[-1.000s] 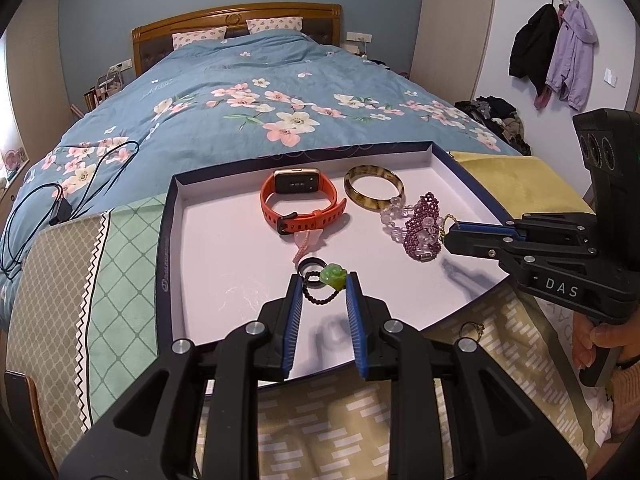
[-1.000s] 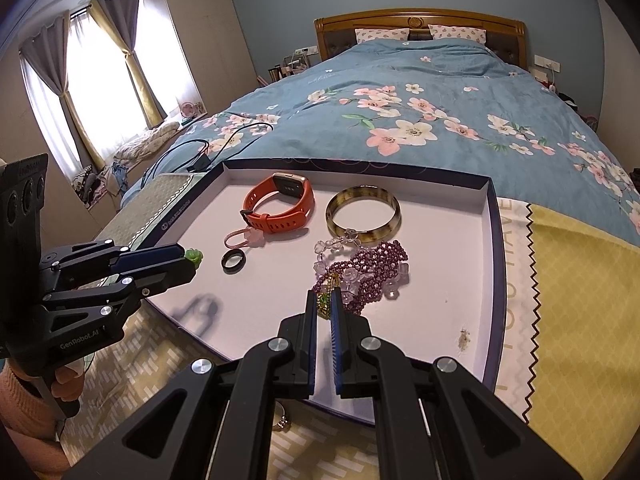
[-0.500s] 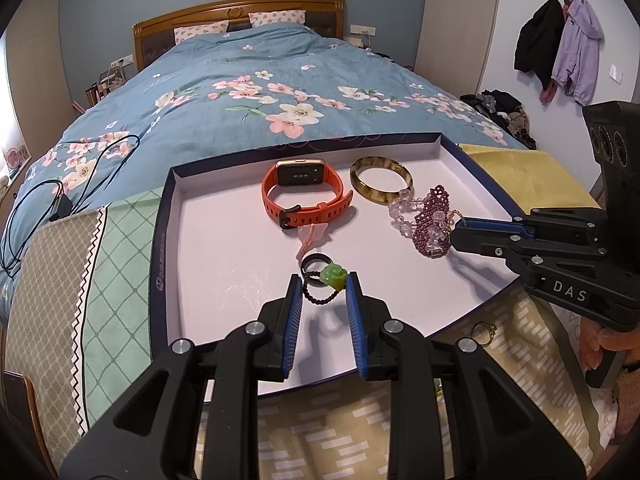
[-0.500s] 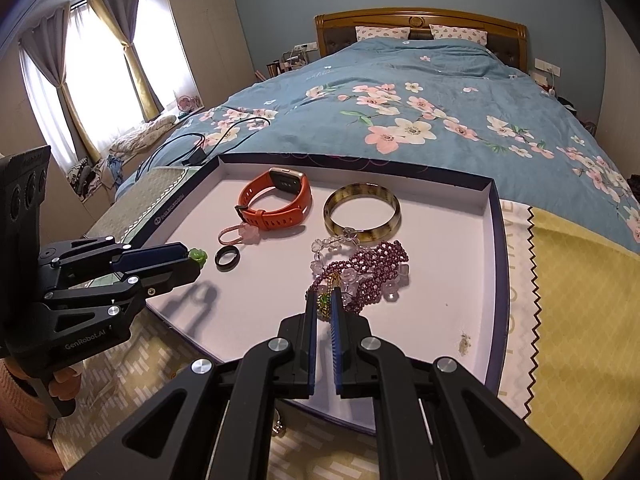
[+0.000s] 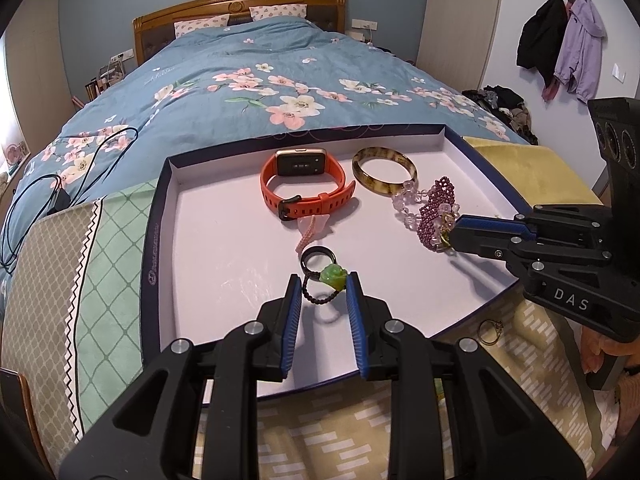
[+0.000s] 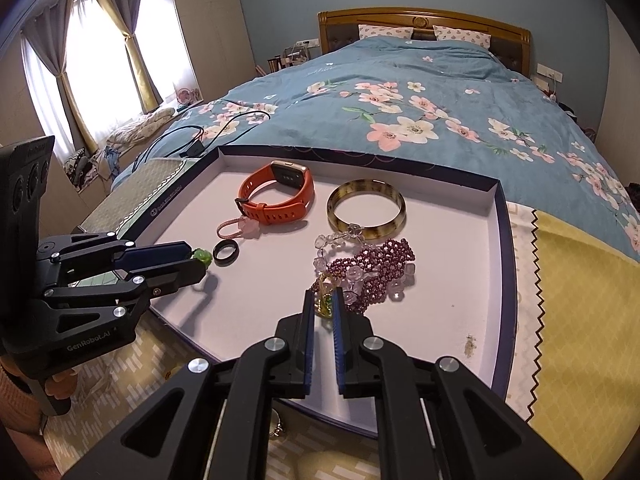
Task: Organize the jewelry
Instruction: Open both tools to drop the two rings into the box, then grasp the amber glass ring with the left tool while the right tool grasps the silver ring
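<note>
A shallow white tray with a dark blue rim (image 5: 160, 216) (image 6: 502, 240) lies on the bed's foot. In it are an orange watch (image 5: 304, 184) (image 6: 280, 196), a brown bangle (image 5: 384, 170) (image 6: 366, 210), a purple and clear bead bracelet (image 5: 434, 208) (image 6: 372, 272), a pink charm (image 5: 312, 226) and a black ring (image 5: 316, 258) (image 6: 226, 252). My left gripper (image 5: 323, 284) (image 6: 200, 260) is shut on a green-bead cord ring (image 5: 332, 276), just above the tray. My right gripper (image 6: 324, 304) (image 5: 450, 240) is shut on a small gold and green piece (image 6: 324, 304) beside the purple beads.
A gold ring (image 5: 490, 326) lies on the patterned cloth just outside the tray's front rim. A black cable (image 5: 60, 184) lies on the blue floral duvet at the left. Coats (image 5: 560, 40) hang on the right wall.
The left gripper has moved a little forward over the tray with the green-bead ring. The right gripper has held its place by the purple beads, its jaws slightly wider apart.
</note>
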Motion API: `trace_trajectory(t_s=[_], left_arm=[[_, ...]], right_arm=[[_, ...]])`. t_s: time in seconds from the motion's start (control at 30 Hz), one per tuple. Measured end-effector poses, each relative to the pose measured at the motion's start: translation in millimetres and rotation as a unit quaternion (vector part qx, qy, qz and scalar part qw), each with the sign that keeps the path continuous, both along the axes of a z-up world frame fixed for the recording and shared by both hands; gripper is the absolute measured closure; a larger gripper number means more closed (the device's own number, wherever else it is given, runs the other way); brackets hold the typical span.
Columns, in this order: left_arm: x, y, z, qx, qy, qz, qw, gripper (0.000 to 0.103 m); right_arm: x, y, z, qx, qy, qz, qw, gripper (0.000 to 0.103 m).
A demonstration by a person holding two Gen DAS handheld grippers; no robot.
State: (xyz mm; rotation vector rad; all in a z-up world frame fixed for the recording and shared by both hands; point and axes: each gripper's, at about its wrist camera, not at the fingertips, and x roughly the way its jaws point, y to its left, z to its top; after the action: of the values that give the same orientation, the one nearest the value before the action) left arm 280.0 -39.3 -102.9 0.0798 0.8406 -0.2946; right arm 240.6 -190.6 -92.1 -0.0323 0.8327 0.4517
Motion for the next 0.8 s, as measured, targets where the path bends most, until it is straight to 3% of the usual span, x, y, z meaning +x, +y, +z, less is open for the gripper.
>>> trace_trajectory(t_s=[0.23, 0.43, 0.6, 0.8], left_arm=[[-2.8, 2.9, 3.8, -0.006, -0.008, 0.003, 0.9999, 0.08], [-16.7, 11.8, 17.7, -0.012, -0.032, 0.006, 0.9994, 0.076], [-42.2, 15.0, 32.4, -0.017, -0.057, -0.017, 0.9981, 0.073], [-77.5, 11.9, 31.7, -0.015, -0.06, -0.06, 0.9963, 0.071]], right_arm=[[-2.7, -6.0, 4.0, 0.011, -0.007, -0.008, 1.0, 0.094], [-13.5, -14.8, 16.7, 0.031, -0.02, -0.015, 0.999, 0.087], [-32.0, -20.7, 27.3, 0.049, -0.028, -0.007, 0.998, 0.08], [-57.4, -20.0, 26.0, 0.05, -0.02, 0.017, 0.998, 0.079]])
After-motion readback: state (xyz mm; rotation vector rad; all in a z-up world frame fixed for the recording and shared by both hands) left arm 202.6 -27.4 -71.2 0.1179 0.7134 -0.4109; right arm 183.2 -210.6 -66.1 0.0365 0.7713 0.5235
